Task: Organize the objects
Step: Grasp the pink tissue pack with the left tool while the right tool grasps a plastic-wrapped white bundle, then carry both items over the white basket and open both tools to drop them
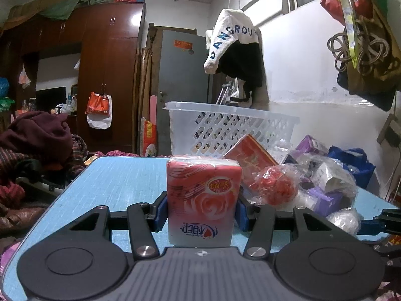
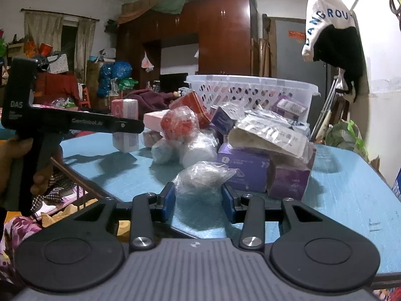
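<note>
The left gripper (image 1: 202,207) is seen clenched on a pink tissue pack (image 1: 203,200), which is held upright between the blue pads (image 1: 161,212) above the blue surface (image 1: 120,180). The pack's print is seen upside down. Behind the tissue pack and to its right, a red box (image 1: 250,156) is leaned against a white lattice basket (image 1: 225,125). Just right of the tissue pack, a red ball wrapped in clear plastic (image 1: 277,184) is found, with purple boxes (image 1: 325,199) further right.

The right gripper (image 2: 198,199) is held released, its jaws parted on either side of a clear plastic bag (image 2: 203,175) that lies on the surface; contact with the bag cannot be told. Behind that bag, purple boxes (image 2: 244,169) and wrapped packets are piled in front of the basket (image 2: 250,87).
</note>
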Motion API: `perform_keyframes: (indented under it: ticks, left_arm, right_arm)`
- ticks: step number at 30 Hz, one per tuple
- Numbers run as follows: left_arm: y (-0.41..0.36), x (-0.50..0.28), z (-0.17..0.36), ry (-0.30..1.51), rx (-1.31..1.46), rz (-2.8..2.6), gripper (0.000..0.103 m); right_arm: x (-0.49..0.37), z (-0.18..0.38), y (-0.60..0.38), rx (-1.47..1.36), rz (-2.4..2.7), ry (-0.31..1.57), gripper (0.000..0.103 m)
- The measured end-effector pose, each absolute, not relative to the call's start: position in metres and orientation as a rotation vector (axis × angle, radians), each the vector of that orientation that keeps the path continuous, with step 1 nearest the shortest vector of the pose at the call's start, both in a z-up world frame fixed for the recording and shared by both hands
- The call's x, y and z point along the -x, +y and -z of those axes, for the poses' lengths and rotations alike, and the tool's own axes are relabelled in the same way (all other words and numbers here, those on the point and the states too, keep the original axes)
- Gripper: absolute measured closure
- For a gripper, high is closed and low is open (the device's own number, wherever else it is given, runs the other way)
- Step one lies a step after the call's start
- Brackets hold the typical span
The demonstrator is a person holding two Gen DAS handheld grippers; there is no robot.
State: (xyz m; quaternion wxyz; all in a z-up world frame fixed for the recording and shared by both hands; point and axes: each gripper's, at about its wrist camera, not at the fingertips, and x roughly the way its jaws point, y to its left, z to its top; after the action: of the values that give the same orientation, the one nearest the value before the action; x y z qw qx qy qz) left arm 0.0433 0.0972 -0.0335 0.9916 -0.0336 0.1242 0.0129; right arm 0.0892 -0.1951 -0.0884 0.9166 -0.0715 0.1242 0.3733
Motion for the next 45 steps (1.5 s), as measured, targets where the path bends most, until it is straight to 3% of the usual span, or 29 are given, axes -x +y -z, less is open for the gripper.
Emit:
perform_keyframes:
  ticks: [8,15,20,25,26,27,28,30,35,40,45]
  left_arm:
    - [0.093,-0.034,0.010,0.186,0.065,0.000,0.047]
    - [0.087,-0.095,-0.070,0.166,0.067,0.072,0.047]
    - [0.088,-0.190,-0.110,0.271,0.084,0.041,0.047]
    - [0.096,-0.267,-0.094,0.425,0.138,-0.004,0.047]
    - [0.096,-0.276,-0.089,0.439,0.141,-0.012,0.046]
    - [0.097,-0.281,-0.086,0.436,0.145,-0.015,0.036]
    - [0.098,-0.282,-0.083,0.428,0.149,-0.015,0.017]
    - [0.096,-0.276,-0.081,0.396,0.136,-0.013,0.003]
    - [0.086,-0.233,-0.079,0.344,0.024,-0.027,0.000]
    - [0.086,-0.147,-0.060,0.256,0.033,0.040,0.000]
    - [0.075,-0.079,-0.012,0.209,0.104,0.068,0.000]
  right_arm:
    - [-0.071,0.064,-0.202,0.148,-0.764,0.133,0.059]
    - [-0.124,-0.020,-0.194,0.129,-0.731,0.036,0.059]
    - [-0.218,-0.067,-0.164,0.150,-0.680,0.128,0.059]
    - [-0.301,-0.063,-0.133,0.182,-0.636,0.280,0.058]
    - [-0.311,-0.059,-0.129,0.188,-0.625,0.301,0.056]
    - [-0.317,-0.054,-0.126,0.202,-0.614,0.309,0.049]
    - [-0.319,-0.050,-0.124,0.208,-0.614,0.312,0.042]
    - [-0.316,-0.045,-0.126,0.192,-0.622,0.317,0.019]
    - [-0.266,-0.052,-0.164,0.119,-0.647,0.232,0.000]
    - [-0.200,-0.018,-0.215,0.061,-0.630,0.116,0.000]
    - [-0.167,0.036,-0.248,-0.071,-0.621,0.153,0.000]
